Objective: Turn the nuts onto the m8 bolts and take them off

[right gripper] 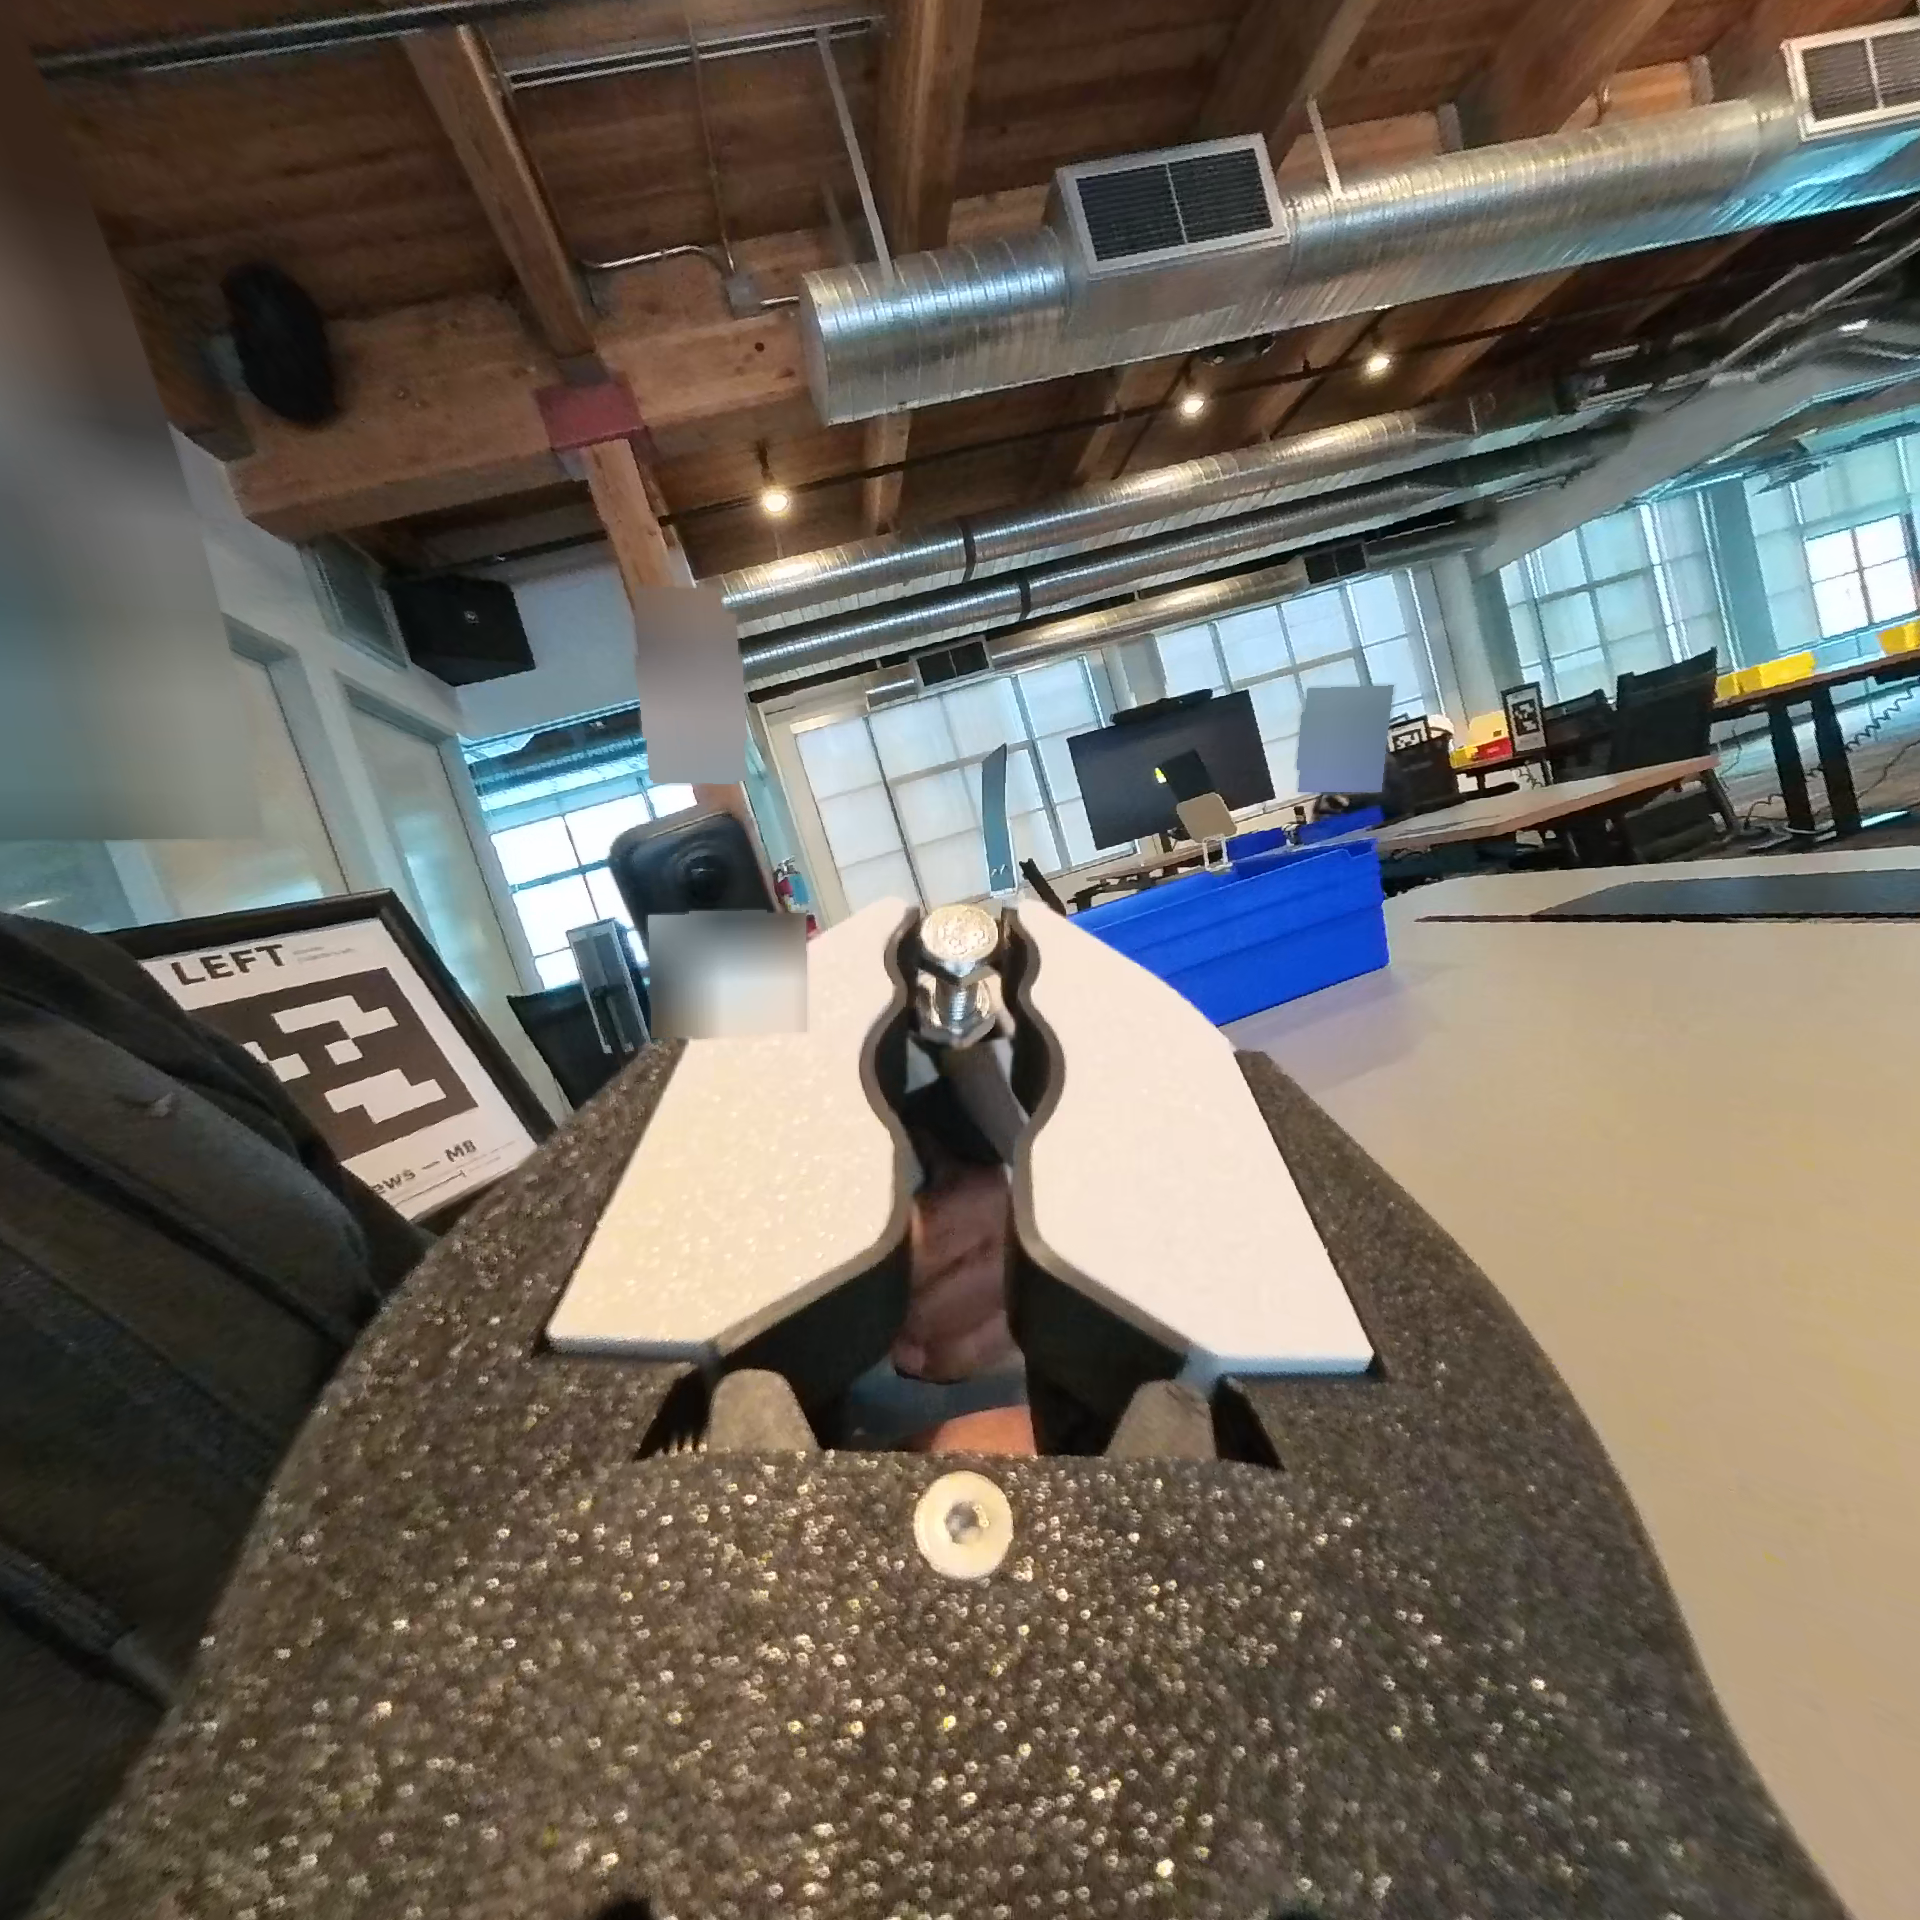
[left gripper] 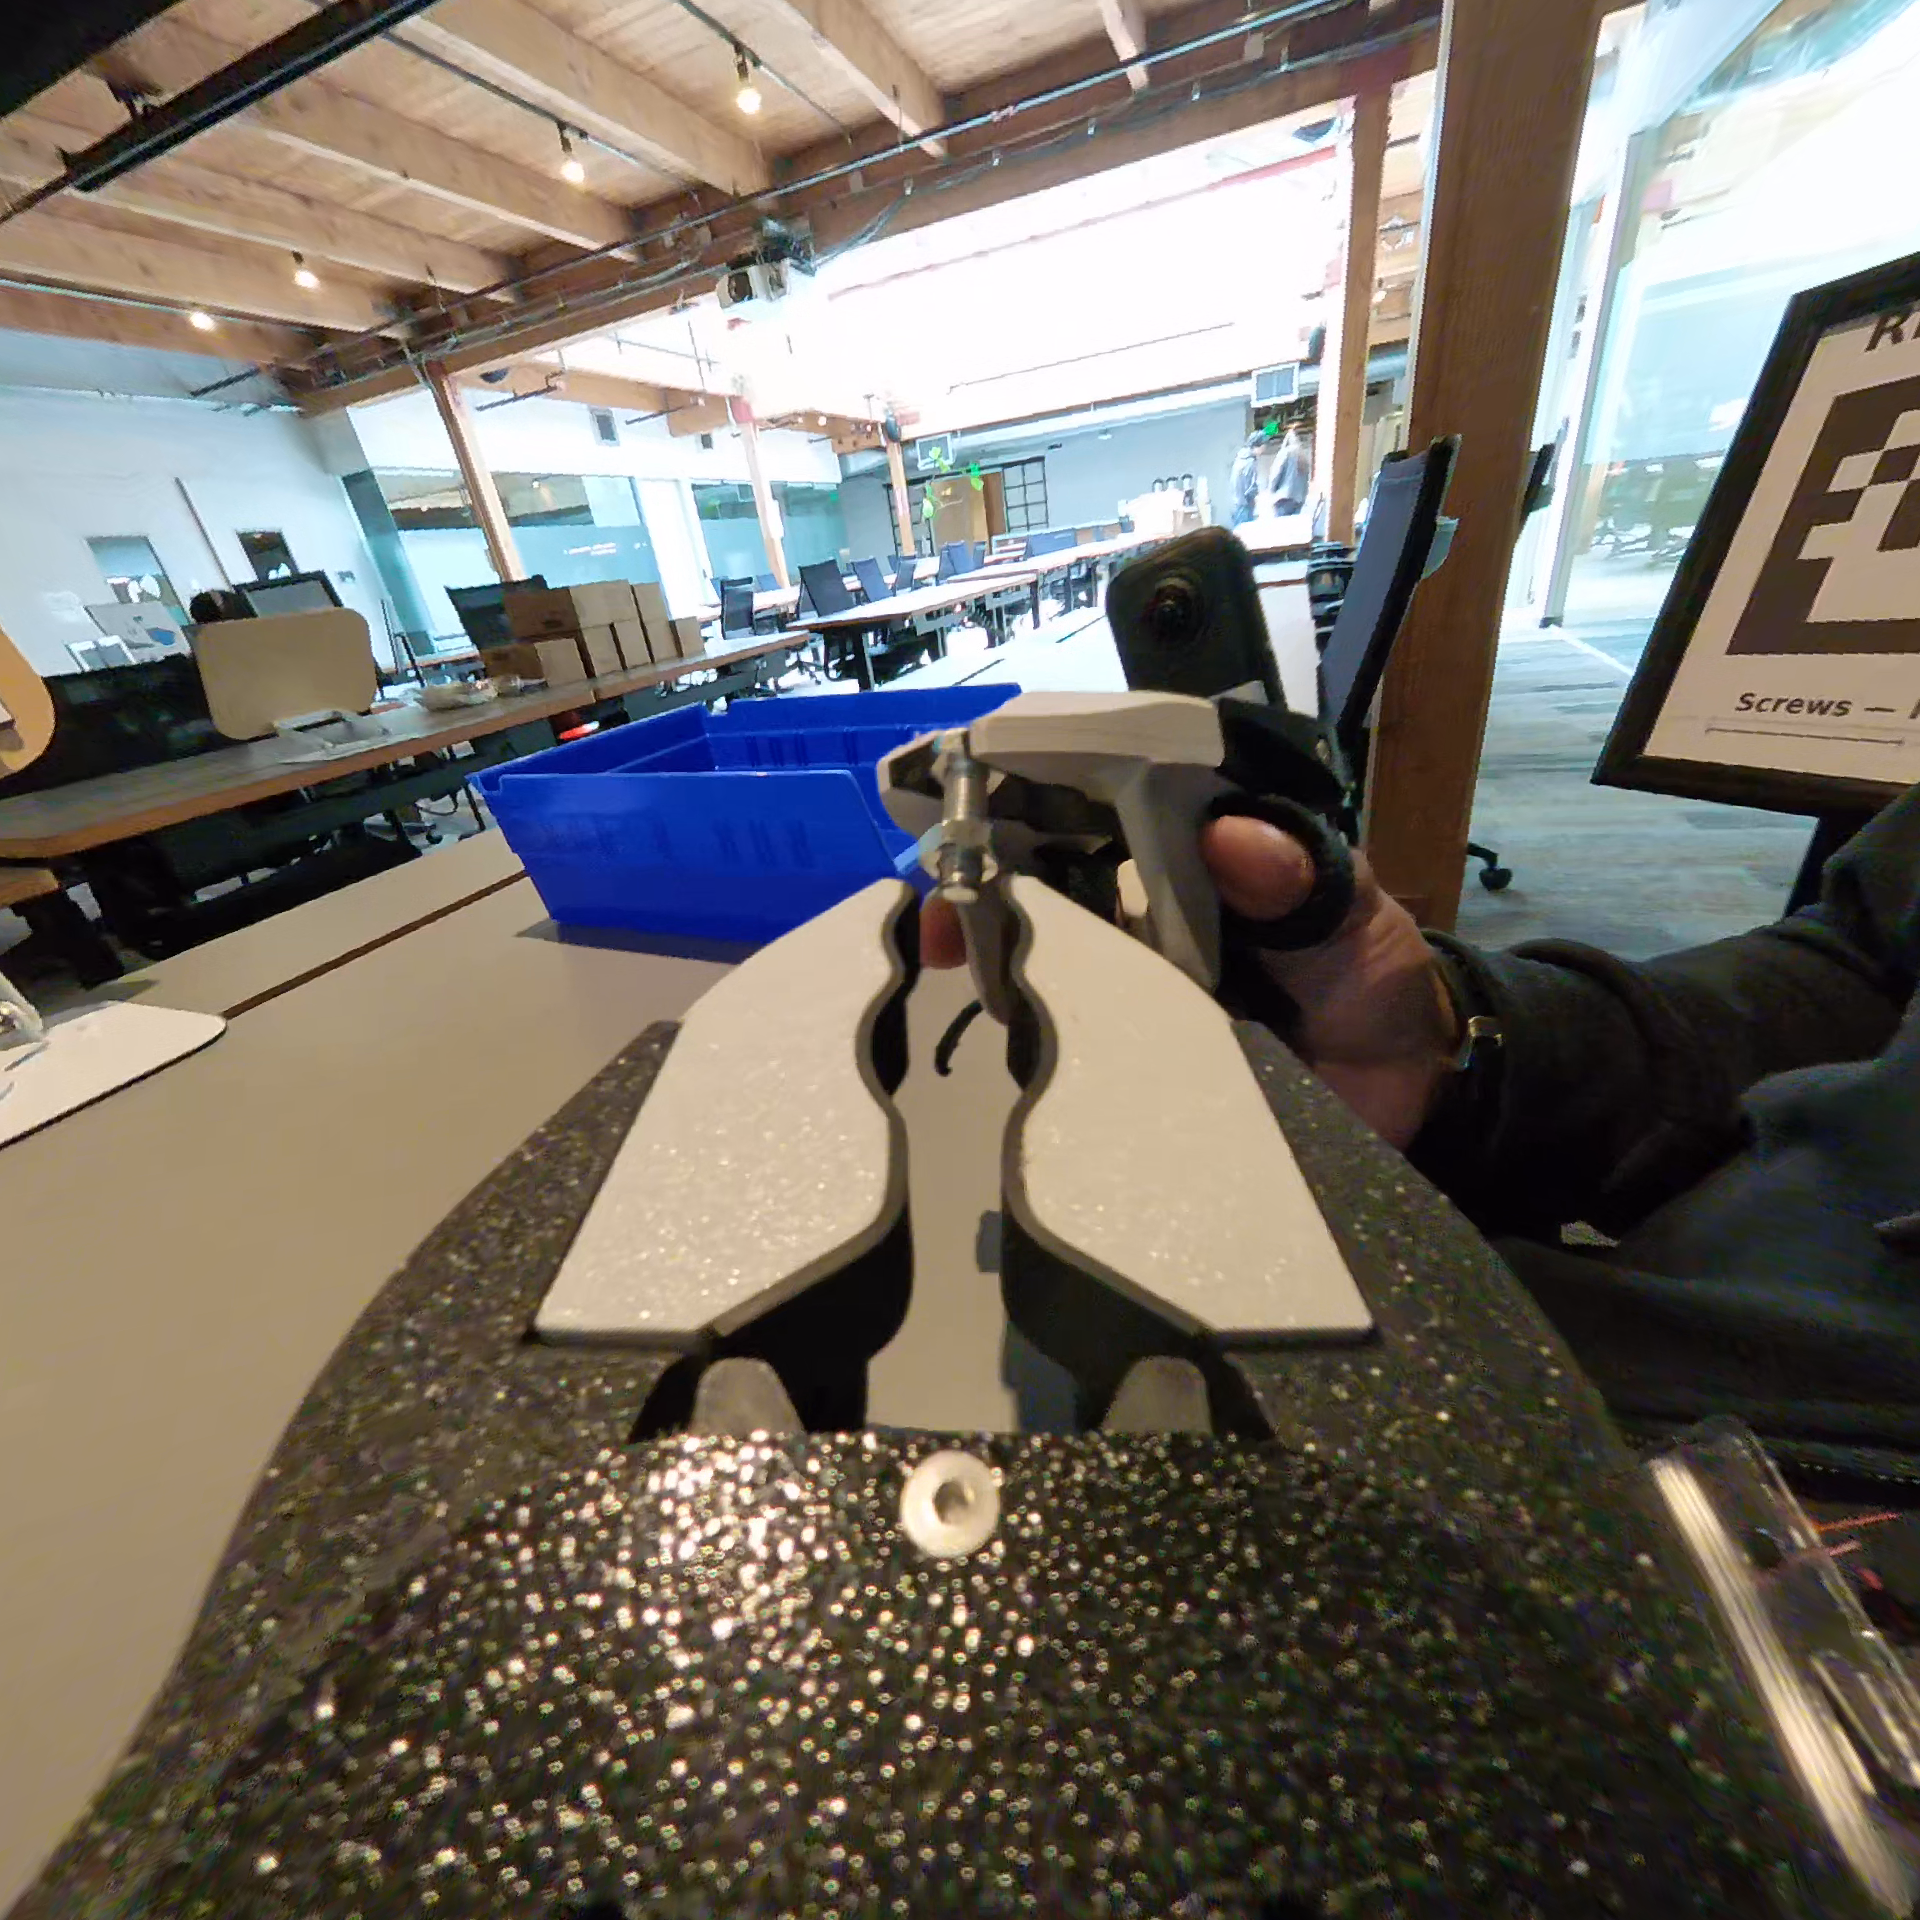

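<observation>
Just beyond the tips of the left gripper (left gripper: 961,914), the threaded end of a short silver steel hex-head bolt (left gripper: 951,800) points toward its jaws. A small silver hexagonal nut (left gripper: 948,840) sits on the thread a little above that end. These jaws stand narrowly apart. I cannot tell if their tips already pinch the nut or only wait beside it. I judge they are held so near because this gripper must turn the nut while the bolt is kept from turning.

At the far side of the left jaws, a little to their right, the right gripper (right gripper: 961,925) is closed on the head of the bolt. The shank hangs out of its jaws, down and toward the left gripper. This hold on the head leaves the whole thread free, so the nut can travel along it. The person's hand (left gripper: 1330,966) squeezes the trigger of this gripper, which keeps the clamp firm.

Both tools are lifted above the pale grey table top (left gripper: 312,1143), probably to have room for rotating. Beyond both pairs of jaws a blue plastic bin (left gripper: 675,831) stands on the table, well apart from the bolt.
</observation>
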Demonstrator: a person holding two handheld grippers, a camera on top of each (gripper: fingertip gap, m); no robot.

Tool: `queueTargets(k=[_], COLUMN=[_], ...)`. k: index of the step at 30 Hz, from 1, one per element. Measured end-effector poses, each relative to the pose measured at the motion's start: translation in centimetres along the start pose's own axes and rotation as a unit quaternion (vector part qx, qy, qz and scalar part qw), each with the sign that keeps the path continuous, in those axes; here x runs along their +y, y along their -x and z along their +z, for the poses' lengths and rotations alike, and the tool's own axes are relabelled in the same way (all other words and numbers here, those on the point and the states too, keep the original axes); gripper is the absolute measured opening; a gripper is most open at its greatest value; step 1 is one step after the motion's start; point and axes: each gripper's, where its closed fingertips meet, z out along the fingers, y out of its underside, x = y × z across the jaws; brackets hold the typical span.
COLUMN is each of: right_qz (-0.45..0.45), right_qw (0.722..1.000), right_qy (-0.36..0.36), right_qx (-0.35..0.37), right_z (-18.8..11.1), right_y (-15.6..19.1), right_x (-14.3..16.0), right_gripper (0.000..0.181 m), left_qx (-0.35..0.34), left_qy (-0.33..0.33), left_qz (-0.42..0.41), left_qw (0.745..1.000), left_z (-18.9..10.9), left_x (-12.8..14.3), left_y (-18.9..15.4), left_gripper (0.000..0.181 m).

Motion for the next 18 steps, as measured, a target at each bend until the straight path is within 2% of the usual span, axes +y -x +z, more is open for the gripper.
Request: queueTargets(k=[1, 8, 18], right_qz=[-0.001, 0.005, -0.003], right_qw=[1.000, 1.000, 0.990], right_qy=[0.002, 0.020, 0.132], right_qx=[0.000, -0.012, -0.040], right_z=[0.0, 0.2, -0.3], right_y=[0.0, 0.3, 0.4], right_x=[0.1, 0.5, 2.6], right_gripper=[0.015, 0.015, 0.015], left_qx=[0.002, -0.003, 0.023], left_qy=[-0.003, 0.014, 0.076], left_qz=[0.001, 0.058, 0.119], left_qw=[1.000, 0.998, 0.990], left_z=[0.0, -0.7, -1.7], left_x=[-0.1, -0.3, 0.4], left_y=[-0.1, 0.0, -0.3], left_gripper=[0.008, 0.007, 0.006])
